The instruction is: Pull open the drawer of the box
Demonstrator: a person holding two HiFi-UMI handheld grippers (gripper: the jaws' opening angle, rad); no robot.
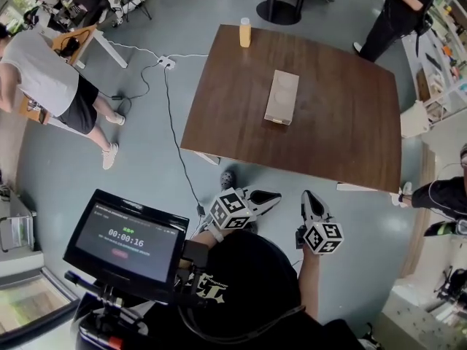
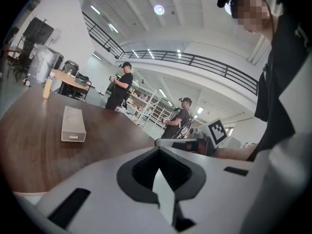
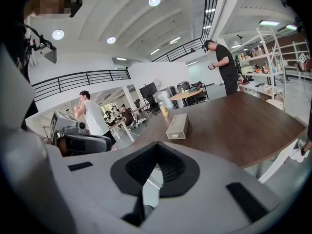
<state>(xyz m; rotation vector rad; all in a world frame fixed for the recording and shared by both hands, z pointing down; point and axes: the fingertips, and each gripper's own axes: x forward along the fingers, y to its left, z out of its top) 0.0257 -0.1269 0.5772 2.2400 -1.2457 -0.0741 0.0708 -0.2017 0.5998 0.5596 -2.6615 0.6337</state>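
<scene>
The pale beige box (image 1: 281,97) lies flat near the middle of the brown table (image 1: 350,130). Its drawer front, with a small handle, faces me. The box also shows in the left gripper view (image 2: 73,124) and in the right gripper view (image 3: 177,126). My left gripper (image 1: 273,195) (image 2: 158,152) and right gripper (image 1: 308,195) (image 3: 156,147) hover side by side in front of my body, short of the table's near edge and well away from the box. Both are shut, with nothing between the jaws.
An orange-yellow bottle (image 1: 245,32) stands at the table's far left corner. A monitor on a stand (image 1: 124,239) is at my lower left. Cables and a power strip (image 1: 167,63) lie on the floor left of the table. People stand at left (image 1: 44,79) and top right (image 1: 398,9).
</scene>
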